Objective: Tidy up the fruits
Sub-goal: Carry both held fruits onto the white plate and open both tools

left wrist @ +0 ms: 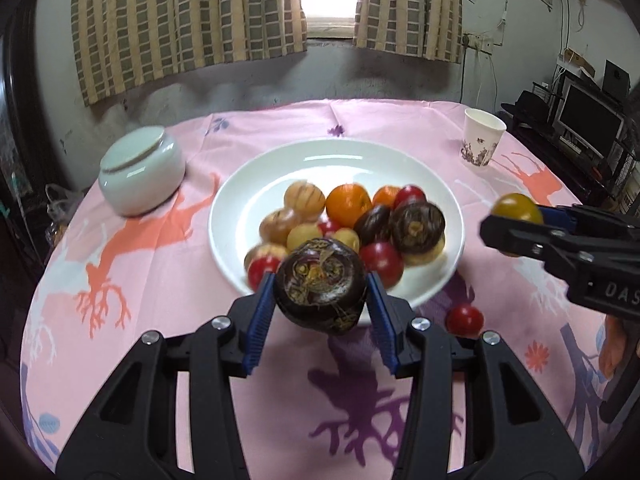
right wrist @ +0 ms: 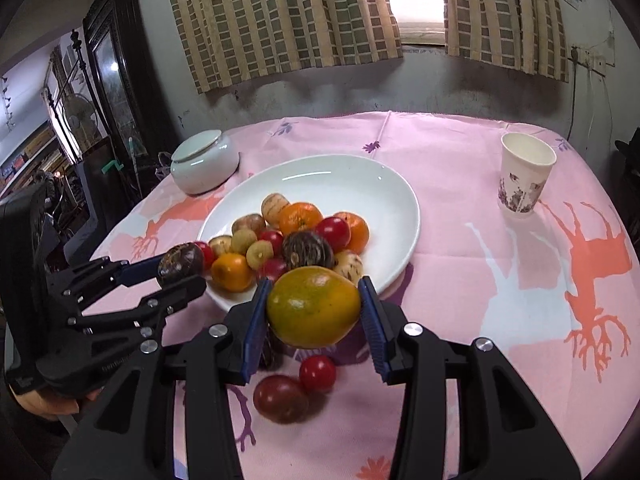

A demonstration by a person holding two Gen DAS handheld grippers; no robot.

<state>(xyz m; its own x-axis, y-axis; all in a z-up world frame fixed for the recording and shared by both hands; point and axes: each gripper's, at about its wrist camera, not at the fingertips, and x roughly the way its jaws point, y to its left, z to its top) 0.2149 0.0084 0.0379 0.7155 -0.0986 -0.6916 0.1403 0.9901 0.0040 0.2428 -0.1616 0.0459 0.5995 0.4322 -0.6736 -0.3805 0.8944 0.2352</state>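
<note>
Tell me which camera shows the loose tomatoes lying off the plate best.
The right wrist view: both loose tomatoes lie clear on the tablecloth. The left wrist view shows one, beside that gripper's finger.

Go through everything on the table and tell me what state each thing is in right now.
Left gripper: shut on dark round fruit.
Right gripper: shut on yellow-green fruit.
White plate: upright, holding piled fruit.
Paper cup: upright, looks empty.
Lidded jar: closed.
Two red fruits: loose on the tablecloth.
</note>
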